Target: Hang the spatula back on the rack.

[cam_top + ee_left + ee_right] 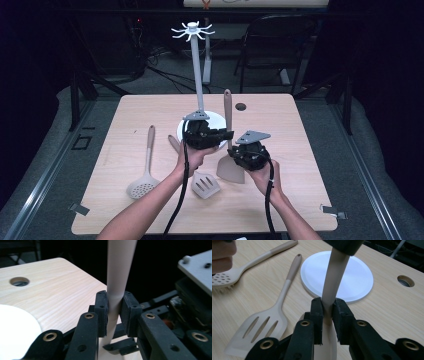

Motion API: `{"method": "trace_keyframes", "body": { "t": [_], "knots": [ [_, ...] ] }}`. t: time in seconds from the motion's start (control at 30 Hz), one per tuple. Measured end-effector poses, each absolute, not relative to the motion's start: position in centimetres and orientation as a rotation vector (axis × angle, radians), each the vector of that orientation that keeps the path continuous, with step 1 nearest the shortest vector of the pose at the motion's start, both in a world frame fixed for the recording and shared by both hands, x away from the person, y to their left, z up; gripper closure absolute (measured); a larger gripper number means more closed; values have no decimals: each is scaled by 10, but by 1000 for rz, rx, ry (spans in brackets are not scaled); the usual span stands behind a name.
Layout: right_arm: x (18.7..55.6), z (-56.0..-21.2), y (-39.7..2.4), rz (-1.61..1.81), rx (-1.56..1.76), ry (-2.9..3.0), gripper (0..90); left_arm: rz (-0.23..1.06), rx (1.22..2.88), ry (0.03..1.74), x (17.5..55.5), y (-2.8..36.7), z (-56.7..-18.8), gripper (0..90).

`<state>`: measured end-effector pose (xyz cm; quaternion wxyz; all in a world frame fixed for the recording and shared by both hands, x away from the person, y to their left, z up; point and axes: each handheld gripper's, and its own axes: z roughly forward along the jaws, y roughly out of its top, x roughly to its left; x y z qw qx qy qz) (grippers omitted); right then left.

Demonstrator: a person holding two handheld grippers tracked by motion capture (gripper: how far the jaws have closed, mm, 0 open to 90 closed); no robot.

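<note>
Beige silicone spatula with a solid blade (229,150) stands upright over the pale wooden table (300,165), just in front of the white round base of the grey hook-topped utensil stand (218,120). High view first: left gripper (224,134) pinches the handle from the side, right beside that base, and right gripper (239,154) holds lower down, near the blade. A slotted beige turner (205,184) lies in front of the base, a perforated beige skimmer spoon (142,172) well to its left.

Left gripper view now: both pads clamped on the spatula's handle (117,285), the white base (15,332) at lower left.

Right gripper view: pads (317,312) squeezed tight on the handle (334,280), the white disc (357,277) straight behind it, the turner (259,327) lying flat left of the jaws.
</note>
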<state>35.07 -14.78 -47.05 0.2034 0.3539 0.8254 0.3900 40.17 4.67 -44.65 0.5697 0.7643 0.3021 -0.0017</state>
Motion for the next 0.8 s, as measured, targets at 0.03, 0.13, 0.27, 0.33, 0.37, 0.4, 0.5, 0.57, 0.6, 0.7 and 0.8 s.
{"method": "trace_keyframes", "body": {
  "t": [0.03, 0.13, 0.27, 0.33, 0.37, 0.4, 0.5, 0.57, 0.6, 0.7, 0.8],
  "knots": [
    [350, -470, -148, 1086, 985, 2302, 781, -7, 1786, 720, 402, 48, -447, 776],
    [350, -469, -149, 1094, 984, 2290, 755, 9, 1788, 739, 401, 49, -447, 776],
    [349, -466, -151, 1095, 988, 2281, 692, 75, 1805, 754, 400, 49, -444, 777],
    [348, -465, -155, 1096, 999, 2282, 616, 97, 1802, 767, 400, 50, -441, 777],
    [348, -465, -157, 1099, 1003, 2283, 598, 108, 1803, 771, 400, 51, -440, 777],
    [348, -465, -157, 1099, 1003, 2283, 598, 108, 1803, 771, 400, 51, -440, 777],
    [348, -467, -164, 1090, 1045, 2289, 460, 142, 1806, 791, 401, 53, -436, 776],
    [347, -470, -168, 1066, 1060, 2296, 382, 160, 1809, 796, 403, 54, -433, 776],
    [347, -470, -168, 1066, 1060, 2296, 382, 176, 1812, 801, 403, 55, -431, 776],
    [347, -472, -174, 1031, 1100, 2294, 256, 200, 1812, 808, 406, 56, -427, 776],
    [346, -474, -181, 1019, 1126, 2277, 170, 225, 1810, 821, 408, 57, -422, 776]
  ]
}}
